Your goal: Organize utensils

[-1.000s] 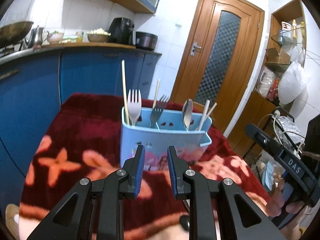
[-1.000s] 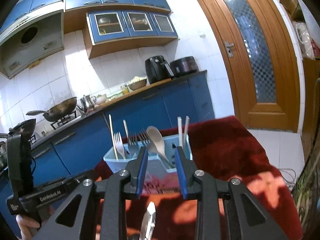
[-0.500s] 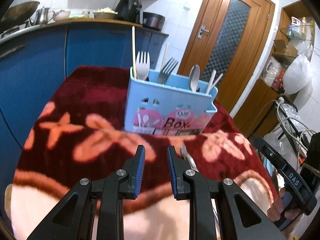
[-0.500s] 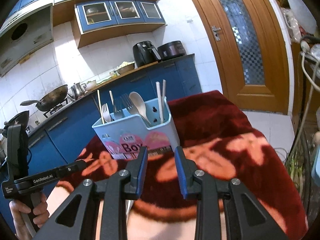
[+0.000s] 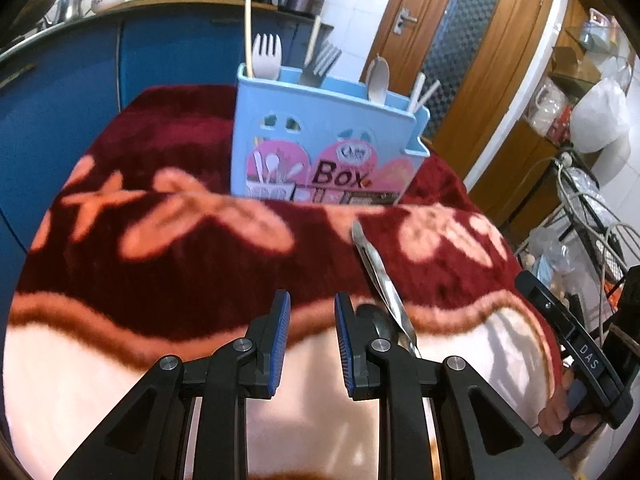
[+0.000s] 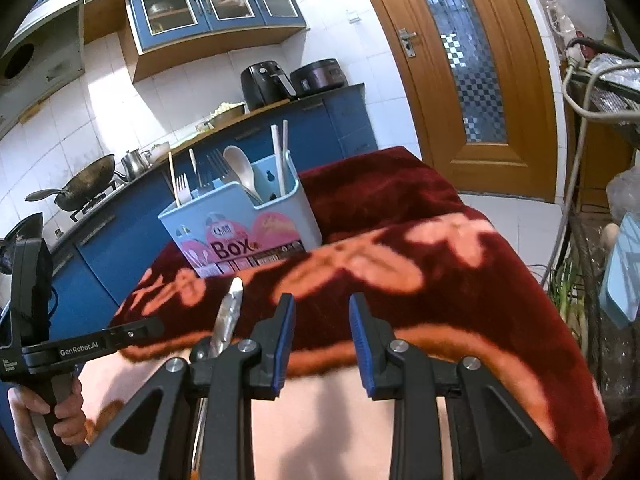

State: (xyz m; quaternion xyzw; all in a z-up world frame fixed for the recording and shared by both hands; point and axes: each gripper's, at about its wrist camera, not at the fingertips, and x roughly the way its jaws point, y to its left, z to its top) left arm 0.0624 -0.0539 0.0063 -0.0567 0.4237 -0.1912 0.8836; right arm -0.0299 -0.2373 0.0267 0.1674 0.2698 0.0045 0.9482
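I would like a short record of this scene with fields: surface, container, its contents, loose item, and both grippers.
surface: red floral blanket
container: blue utensil box, upright
contents: white fork, metal fork, spoon, chopsticks
loose item: metal utensil lying on blanket, type unclear
left gripper: open, empty
right gripper: open, empty

Home kitchen. Blue base cabinets [image 6: 344, 120] ran under a wood counter w/ an air fryer [image 6: 264, 84] & a dark cooker pot [image 6: 318, 74]; a wok [image 6: 86, 184] and kettle [image 6: 134, 162] sat on a gas hob. Glass-front wall cupboards [image 6: 212, 6], white tiled walls, a wood door [image 6: 472, 72] w/ patterned glass, cluttered shelves [image 5: 576, 64] beside it.
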